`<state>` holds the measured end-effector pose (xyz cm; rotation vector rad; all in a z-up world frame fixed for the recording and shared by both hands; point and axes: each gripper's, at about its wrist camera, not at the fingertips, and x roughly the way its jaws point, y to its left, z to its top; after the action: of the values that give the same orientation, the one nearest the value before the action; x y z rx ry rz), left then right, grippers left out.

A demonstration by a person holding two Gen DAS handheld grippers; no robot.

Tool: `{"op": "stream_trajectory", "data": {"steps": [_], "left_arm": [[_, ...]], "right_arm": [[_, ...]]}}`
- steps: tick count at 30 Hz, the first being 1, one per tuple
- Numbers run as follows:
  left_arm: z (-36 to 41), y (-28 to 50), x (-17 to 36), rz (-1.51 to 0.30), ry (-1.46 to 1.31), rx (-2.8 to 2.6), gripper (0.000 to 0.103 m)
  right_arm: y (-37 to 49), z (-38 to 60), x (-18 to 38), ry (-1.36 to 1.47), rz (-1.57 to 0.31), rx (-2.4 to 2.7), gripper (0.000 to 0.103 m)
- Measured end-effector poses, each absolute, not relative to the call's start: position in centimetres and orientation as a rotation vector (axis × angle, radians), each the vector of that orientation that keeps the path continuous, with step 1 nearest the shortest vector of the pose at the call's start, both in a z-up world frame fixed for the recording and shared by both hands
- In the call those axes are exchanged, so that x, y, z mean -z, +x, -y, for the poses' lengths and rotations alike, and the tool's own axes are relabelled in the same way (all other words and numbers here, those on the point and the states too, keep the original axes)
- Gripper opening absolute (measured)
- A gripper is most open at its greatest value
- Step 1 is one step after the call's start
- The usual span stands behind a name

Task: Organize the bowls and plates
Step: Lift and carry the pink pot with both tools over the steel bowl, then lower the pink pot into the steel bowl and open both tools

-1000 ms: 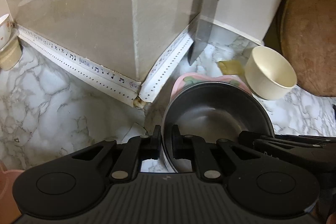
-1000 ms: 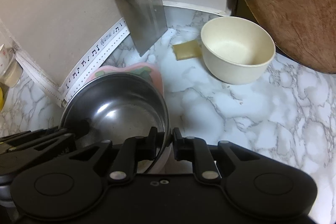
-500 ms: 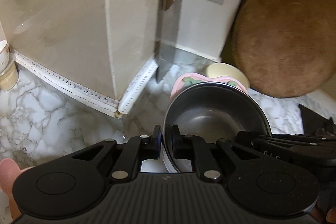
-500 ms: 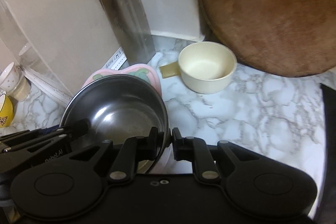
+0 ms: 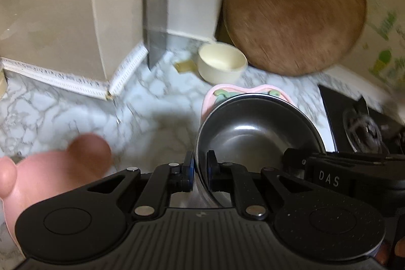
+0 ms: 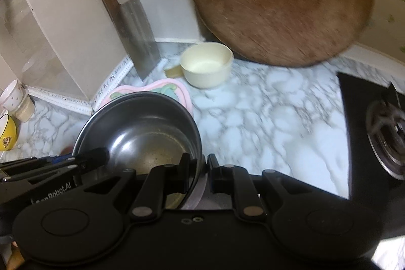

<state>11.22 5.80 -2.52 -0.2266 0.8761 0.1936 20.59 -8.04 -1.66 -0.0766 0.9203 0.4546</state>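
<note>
We hold the steel bowl (image 5: 258,133) with both grippers. Our left gripper (image 5: 200,172) has its jaws pinched narrow on the bowl's rim at 9 o'clock. Our right gripper (image 6: 198,173) has its jaws closed narrow on the opposite rim, at 3 o'clock. The bowl sits nested on a pink plate (image 6: 174,90) whose edge shows past the bowl's far rim at 12 o'clock. Both are above the marble counter (image 6: 265,118); we cannot tell whether the plate touches it.

Beyond them, at 12 o'clock, a cream bowl (image 6: 206,66) stands on the counter just beside a round wooden board (image 6: 281,1) that leans on the wall. A cleaver (image 6: 134,34) leans at 11 o'clock. A stove (image 6: 379,128) lies at 3 o'clock. A yellow bowl (image 6: 7,133) sits at 9 o'clock.
</note>
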Motion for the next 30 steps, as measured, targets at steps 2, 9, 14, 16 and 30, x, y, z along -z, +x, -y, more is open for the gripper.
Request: {"op": "stream_trajectory", "data": {"steps": [2,9,14,16,30], "left_arm": [[-5.2,10.7,3.1,-0.894,-0.227,-0.176,0.009],[-3.6,9.8,5.0,-0.946,-0.203,-0.141,0.009],[-3.1,9.9,6.1,-0.971,-0.191,-0.133,0.009],[-3.0,10.1,6.7,-0.979,-0.185,-0.137,0.009],[-3.1,11.7,8.7,-0.998,-0.172,-0.157,0.009]], "right_arm": [[20.1,8.9,2.2,-0.064,-0.935,-0.437,0.014],[18.1,11.3,4.6,-0.037,-0.969,-0.402,0.014],[17.5,12.1,5.9,-0.025,-0.988,-0.389,0.014],[17.6,12.2,6.4,-0.023,-0.996,-0.386,0.014],[19.5,11.9,8.6,-0.018,-1.031,-0.388,0.014]]}}
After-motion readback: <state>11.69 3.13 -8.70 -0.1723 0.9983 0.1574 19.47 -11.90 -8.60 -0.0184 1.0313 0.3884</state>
